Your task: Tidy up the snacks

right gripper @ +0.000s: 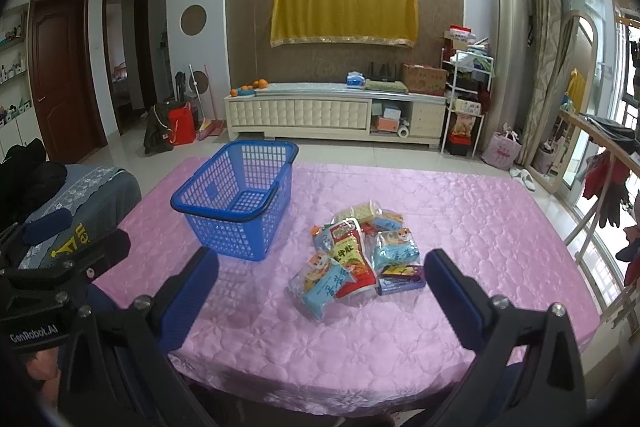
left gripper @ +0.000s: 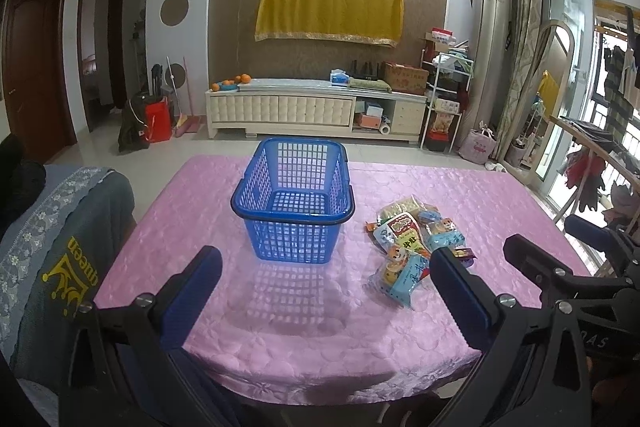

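Note:
An empty blue plastic basket (left gripper: pixel 294 199) (right gripper: pixel 236 201) stands on the pink tablecloth (left gripper: pixel 328 331) (right gripper: pixel 460 227). To its right lies a pile of several snack packets (left gripper: pixel 420 245) (right gripper: pixel 360 255), among them light blue, red and purple ones. My left gripper (left gripper: pixel 326 269) hovers open over the near table edge, in front of the basket, with nothing between its fingers. My right gripper (right gripper: pixel 322 271) is open too, held just short of the snack pile; in the left wrist view it appears at the right edge (left gripper: pixel 560 259).
A chair draped in grey printed cloth (left gripper: pixel 52 251) (right gripper: pixel 80 203) stands by the table's left side. Beyond the table are a tiled floor, a white TV cabinet (left gripper: pixel 316 107) and shelving. A clothes rack (right gripper: pixel 600 187) stands at the right.

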{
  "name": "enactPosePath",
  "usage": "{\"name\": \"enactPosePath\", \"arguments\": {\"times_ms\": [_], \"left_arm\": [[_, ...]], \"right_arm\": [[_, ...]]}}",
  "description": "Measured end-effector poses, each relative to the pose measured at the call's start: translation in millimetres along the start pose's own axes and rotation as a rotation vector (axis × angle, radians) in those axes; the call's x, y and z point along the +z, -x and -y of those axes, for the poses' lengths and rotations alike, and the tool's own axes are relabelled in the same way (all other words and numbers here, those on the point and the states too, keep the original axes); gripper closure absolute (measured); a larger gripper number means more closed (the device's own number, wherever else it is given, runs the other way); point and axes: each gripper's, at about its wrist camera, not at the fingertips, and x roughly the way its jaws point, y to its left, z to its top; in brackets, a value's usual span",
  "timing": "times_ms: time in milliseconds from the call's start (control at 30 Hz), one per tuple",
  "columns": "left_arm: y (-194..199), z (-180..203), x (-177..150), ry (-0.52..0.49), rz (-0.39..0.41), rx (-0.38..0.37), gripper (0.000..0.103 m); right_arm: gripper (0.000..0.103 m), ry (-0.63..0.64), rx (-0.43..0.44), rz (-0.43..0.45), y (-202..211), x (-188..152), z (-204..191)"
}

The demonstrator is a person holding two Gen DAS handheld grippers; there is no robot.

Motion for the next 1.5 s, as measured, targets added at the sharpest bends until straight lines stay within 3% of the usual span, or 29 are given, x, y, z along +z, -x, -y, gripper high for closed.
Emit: {"name": "enactPosePath", "arguments": {"times_ms": [1500], "left_arm": [[4.2,-8.2,1.7,0.023,-0.01,0.004,0.0]], "right_arm": [[0.0,0.008,0.027,-0.02,-0.9,4.5,-4.0]]}}
